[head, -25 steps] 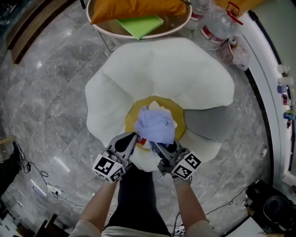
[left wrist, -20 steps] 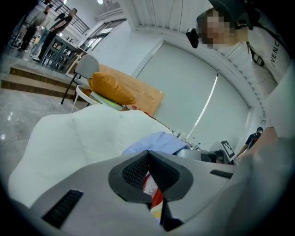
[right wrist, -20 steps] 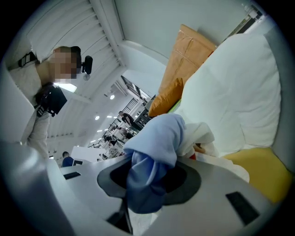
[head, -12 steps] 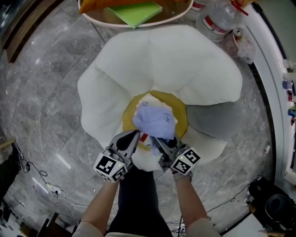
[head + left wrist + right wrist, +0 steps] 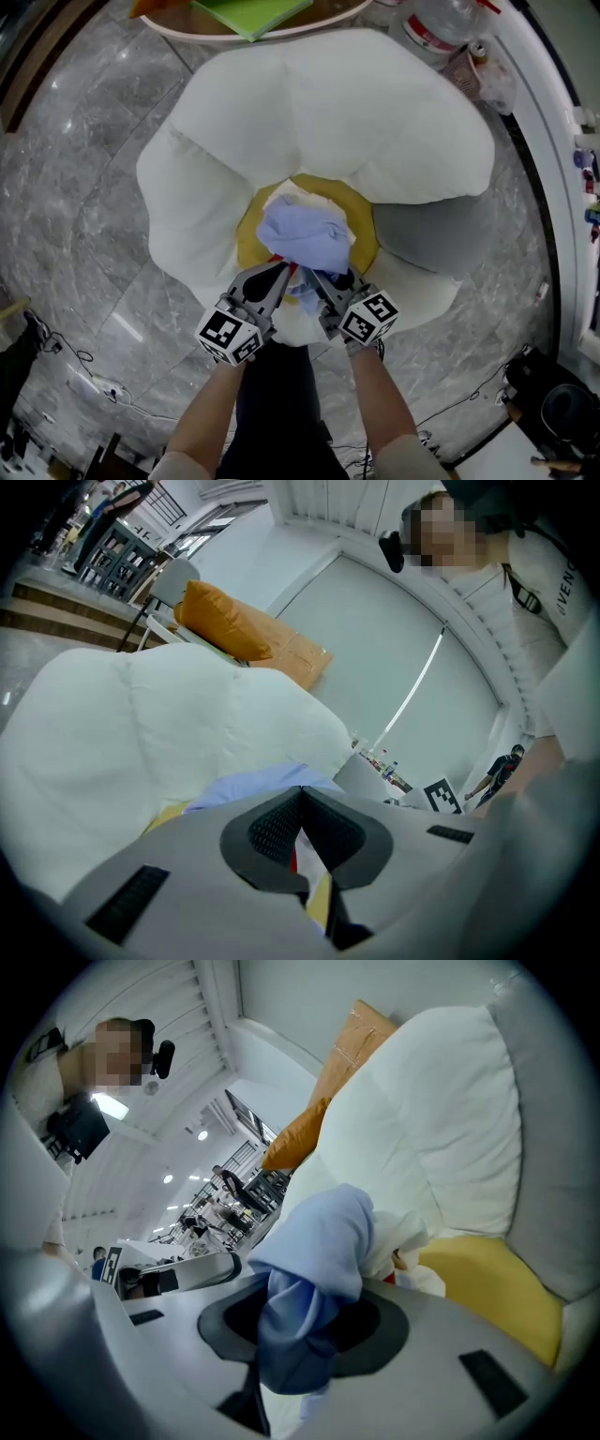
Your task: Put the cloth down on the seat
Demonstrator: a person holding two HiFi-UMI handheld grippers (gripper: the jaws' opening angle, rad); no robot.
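cloth (image 5: pixel 305 234) over seat (image 5: pixel 247 244), near edge pinched by left hand-held gripper (image 5: pixel 284 270), right hand-held gripper (image 5: pixel 317 276)

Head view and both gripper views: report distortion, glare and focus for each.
Head view: fisheye curves the grey marble floor, which carries pale glare streaks; focus is sharp. Left gripper view: dark rounded corners, white padded petal-shaped seat evenly lit. Right gripper view: same dark corners, light blue crumpled cloth sharp, ceiling lights blown out.

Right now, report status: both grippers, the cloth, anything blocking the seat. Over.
Left gripper shut on cloth. Right gripper shut on cloth. Cloth bunched over yellow seat, not released. Nothing blocking.
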